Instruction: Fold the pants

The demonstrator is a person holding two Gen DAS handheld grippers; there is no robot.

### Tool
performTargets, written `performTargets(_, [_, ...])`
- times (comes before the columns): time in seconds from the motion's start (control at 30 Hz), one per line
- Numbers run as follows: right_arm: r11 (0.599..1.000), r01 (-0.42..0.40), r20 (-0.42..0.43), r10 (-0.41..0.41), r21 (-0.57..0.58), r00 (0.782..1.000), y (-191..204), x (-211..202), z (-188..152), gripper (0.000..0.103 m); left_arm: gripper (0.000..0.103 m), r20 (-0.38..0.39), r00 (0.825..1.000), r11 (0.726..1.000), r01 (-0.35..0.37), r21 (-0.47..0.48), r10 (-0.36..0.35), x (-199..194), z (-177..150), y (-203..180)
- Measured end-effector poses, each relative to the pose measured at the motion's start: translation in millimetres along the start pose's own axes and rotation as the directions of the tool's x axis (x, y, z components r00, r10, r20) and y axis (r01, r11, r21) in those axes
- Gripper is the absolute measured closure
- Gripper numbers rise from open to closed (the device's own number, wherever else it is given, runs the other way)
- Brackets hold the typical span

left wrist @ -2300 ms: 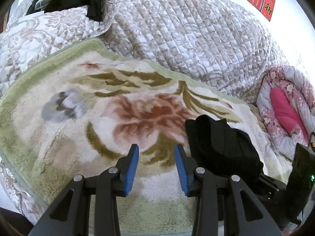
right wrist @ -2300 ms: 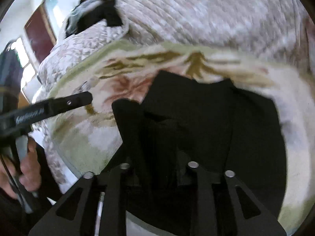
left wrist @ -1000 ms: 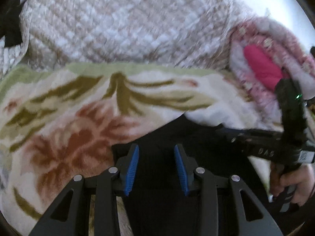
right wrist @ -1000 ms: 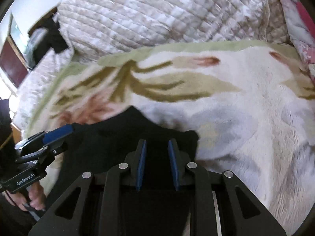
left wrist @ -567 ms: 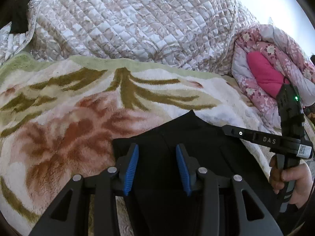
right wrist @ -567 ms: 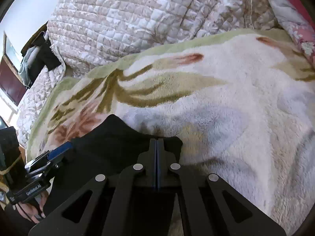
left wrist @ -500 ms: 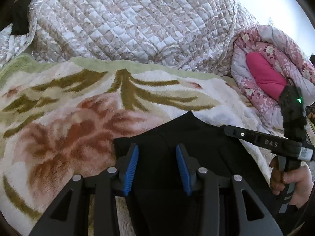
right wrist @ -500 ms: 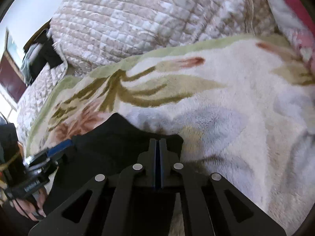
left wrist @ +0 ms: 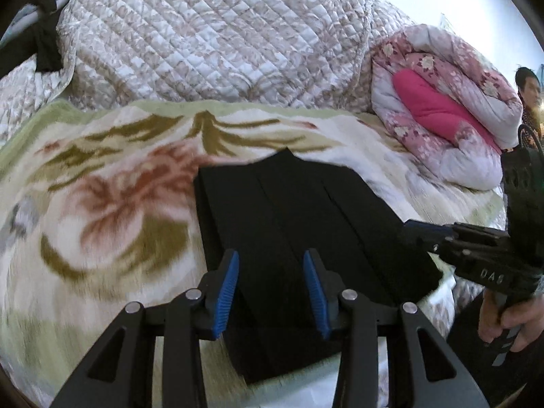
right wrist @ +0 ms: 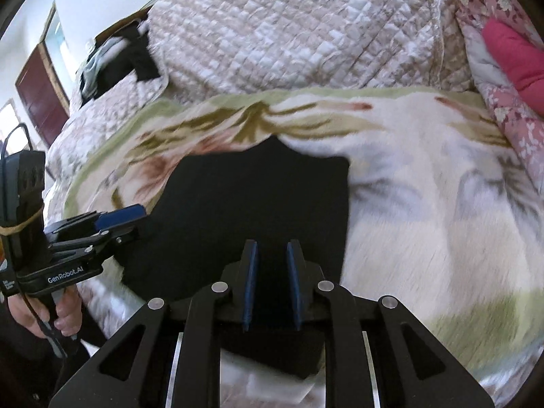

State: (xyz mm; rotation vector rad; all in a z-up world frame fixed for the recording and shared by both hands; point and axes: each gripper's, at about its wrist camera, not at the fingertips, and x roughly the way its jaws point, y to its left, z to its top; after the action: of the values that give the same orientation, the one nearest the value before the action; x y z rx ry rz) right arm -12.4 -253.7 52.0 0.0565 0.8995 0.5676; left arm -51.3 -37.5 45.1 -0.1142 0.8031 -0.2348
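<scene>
Both jaws stand off the cloth: the left gripper (left wrist: 270, 284) gapes empty, the right gripper (right wrist: 271, 284) is opening, nothing pinched. The pants (left wrist: 299, 227), folded, lie on the floral blanket (left wrist: 102, 204) near its front edge. Finish well by lifting clear without snagging layers.

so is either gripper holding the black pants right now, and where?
Nothing held. Left gripper open above the folded black pants; right gripper opening, nothing pinched.

My left gripper (left wrist: 270, 290) at lower centre: black triangulated arms, ribbed blue pads (left wrist: 226, 292), silver screws; my right gripper (right wrist: 271, 285) identical, narrower blue pads; handheld unit at left edge lettered GenRobot.AI, black cable, rubber band.
</scene>
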Motion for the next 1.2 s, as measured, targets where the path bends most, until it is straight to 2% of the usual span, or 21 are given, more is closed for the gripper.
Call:
performTargets(0.1, [0.996,0.02,-0.046,-0.024,-0.085,0.999,14.4,11.7,-10.7,0.084,0.06,-0.021,1.0,1.0,-0.004,-0.019,0.004,0.6,-11.4,3.1])
performTargets(0.2, [0.989,0.048,-0.028,-0.053,-0.143,0.998,19.9,13.8,-12.8,0.084,0.059,-0.031,1.0,1.0,-0.002,-0.028,0.001,4.2,-13.5,7.0])
performTargets(0.4, [0.992,0.038,-0.023,-0.041,-0.123,0.999,18.3,12.9,-13.6,0.083,0.059,-0.032,0.999,0.999,-0.023,-0.034,0.021,5.7,-15.0,11.9])
performTargets(0.5, [0.995,0.028,-0.025,-0.03,-0.098,0.999,17.2,10.7,-11.0,0.081,0.059,-0.045,0.999,0.998,-0.012,-0.066,0.009,6.4,-12.8,16.8])
performTargets(0.63, [0.997,0.034,-0.003,-0.034,-0.07,0.999,13.4,5.9,-7.6,0.061,0.059,-0.041,0.999,0.997,-0.034,-0.062,0.032,2.7,-8.2,15.1])
performTargets(0.87, [0.998,0.046,-0.002,-0.046,-0.037,0.999,7.8,2.7,-2.1,0.061,0.059,-0.043,0.998,0.997,-0.039,-0.064,0.036,0.4,1.0,14.2])
performTargets(1.2, [0.998,0.025,-0.018,-0.026,-0.051,1.0,8.1,6.9,17.9,0.061,0.059,-0.046,0.998,0.998,-0.051,-0.035,0.049,5.0,23.0,12.1])
